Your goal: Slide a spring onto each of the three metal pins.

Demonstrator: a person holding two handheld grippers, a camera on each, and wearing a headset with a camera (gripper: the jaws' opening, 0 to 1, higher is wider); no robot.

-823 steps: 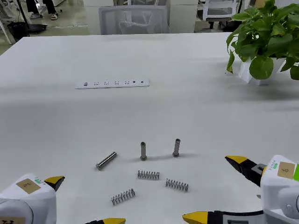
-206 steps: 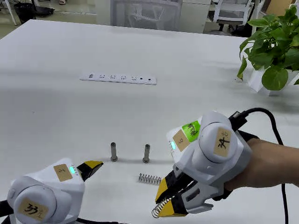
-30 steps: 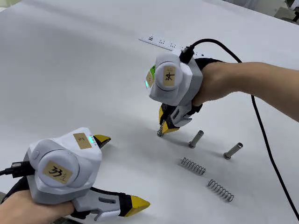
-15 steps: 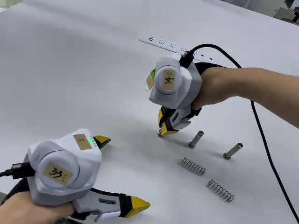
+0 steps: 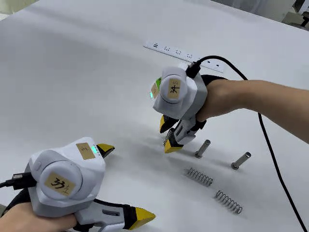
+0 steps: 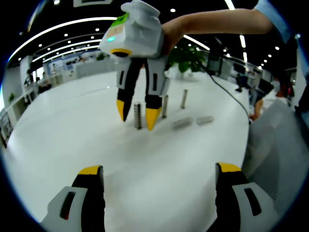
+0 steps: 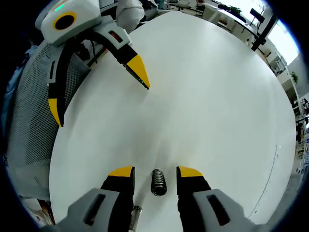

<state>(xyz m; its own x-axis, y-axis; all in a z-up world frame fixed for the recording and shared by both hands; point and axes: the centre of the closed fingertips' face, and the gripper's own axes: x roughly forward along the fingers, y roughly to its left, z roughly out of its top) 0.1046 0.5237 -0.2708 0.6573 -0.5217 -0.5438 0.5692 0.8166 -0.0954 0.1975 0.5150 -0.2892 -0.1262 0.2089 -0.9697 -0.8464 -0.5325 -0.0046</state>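
A metal pin with a spring around it [image 6: 138,116] stands upright on the white table [image 5: 72,72], between the parted jaws of my right gripper [image 5: 166,135], which is open and points down over it. From above, the spring's top [image 7: 158,181] sits between that gripper's yellow fingertips [image 7: 120,172]. Two bare pins [image 5: 203,148] [image 5: 241,160] stand to its right. Two loose springs [image 5: 199,177] [image 5: 228,201] lie in front of them. My left gripper [image 5: 124,182] is open and holds nothing, low at the near left.
A white power strip [image 5: 186,50] lies further back on the table. The right gripper's black cable [image 5: 270,145] trails along the person's forearm [image 5: 260,99] and over the table's right side. A green plant [image 6: 186,53] stands beyond the pins.
The right gripper's jaws have parted and let go of the spring, which stays on the pin. The gripper has risen slightly. The left gripper has hardly moved.
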